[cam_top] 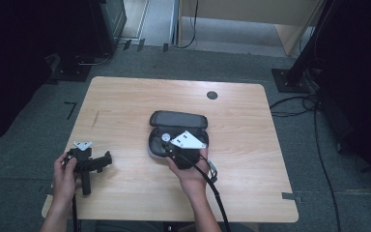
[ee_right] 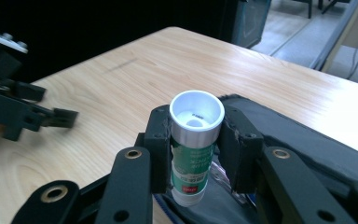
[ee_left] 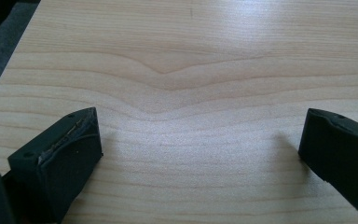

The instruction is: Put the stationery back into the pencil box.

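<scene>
Table (cam_top: 125, 101): pale wood, wavy brown grain, one dark round spot. Case (cam_top: 178, 119): black, zipped edge, dark grey inside. Glue stick (ee_right: 193, 154): white cap end, silver band, green label with white lettering, small red mark. Right gripper (ee_right: 195, 140): black, brass-coloured rivets. Left gripper (ee_left: 200, 149): black pads. Floor (cam_top: 24, 125): grey carpet.

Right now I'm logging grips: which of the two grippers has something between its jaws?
The right gripper, over the black case, clamps a green-labelled glue stick. The left gripper is open above bare table.
</scene>
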{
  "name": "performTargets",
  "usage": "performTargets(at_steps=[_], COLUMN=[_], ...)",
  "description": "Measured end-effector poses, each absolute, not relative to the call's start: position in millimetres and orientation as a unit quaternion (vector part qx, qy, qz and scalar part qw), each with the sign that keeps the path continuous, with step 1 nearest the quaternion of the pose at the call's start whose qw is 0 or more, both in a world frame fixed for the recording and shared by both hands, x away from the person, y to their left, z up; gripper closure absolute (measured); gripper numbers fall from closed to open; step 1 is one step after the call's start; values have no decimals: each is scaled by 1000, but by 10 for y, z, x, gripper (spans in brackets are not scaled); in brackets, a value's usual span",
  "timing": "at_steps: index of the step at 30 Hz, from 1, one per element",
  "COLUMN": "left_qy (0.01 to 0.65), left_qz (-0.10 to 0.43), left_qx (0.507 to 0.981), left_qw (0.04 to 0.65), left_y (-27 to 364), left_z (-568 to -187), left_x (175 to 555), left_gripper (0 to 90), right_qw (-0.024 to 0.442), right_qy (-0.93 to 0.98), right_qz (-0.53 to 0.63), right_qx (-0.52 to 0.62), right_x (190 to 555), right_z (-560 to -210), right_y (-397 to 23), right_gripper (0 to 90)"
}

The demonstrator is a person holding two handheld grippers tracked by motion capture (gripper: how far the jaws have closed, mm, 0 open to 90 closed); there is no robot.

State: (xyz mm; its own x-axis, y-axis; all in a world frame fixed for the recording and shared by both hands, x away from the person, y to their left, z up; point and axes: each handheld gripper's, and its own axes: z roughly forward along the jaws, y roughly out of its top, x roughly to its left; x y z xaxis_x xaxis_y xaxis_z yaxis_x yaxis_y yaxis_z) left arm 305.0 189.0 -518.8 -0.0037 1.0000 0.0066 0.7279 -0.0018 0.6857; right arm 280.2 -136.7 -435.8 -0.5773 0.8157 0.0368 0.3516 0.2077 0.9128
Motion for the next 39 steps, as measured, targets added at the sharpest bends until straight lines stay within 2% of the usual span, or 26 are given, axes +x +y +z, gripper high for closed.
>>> performTargets(at_steps=[11, 23, 32, 39], left_qy=[658, 658, 658, 658], left_qz=[264, 264, 264, 264], left_qx=[656, 656, 656, 656], left_qw=[259, 259, 259, 259], left_y=[1889, 1888, 1888, 1888], left_z=[-5189, -5189, -5189, -5189], left_x=[3050, 3050, 3050, 3050], left_gripper=[0, 0, 0, 0], right_qw=[234, 220, 190, 145], right_qy=[739, 736, 740, 741], right_qz=[476, 488, 492, 491], right_qx=[415, 415, 417, 434], right_x=[3031, 3095, 3031, 3008], right_z=[-4607, -4739, -4743, -4802], right_y=[-1305, -1294, -1520, -1781], right_gripper=[666, 665, 661, 645])
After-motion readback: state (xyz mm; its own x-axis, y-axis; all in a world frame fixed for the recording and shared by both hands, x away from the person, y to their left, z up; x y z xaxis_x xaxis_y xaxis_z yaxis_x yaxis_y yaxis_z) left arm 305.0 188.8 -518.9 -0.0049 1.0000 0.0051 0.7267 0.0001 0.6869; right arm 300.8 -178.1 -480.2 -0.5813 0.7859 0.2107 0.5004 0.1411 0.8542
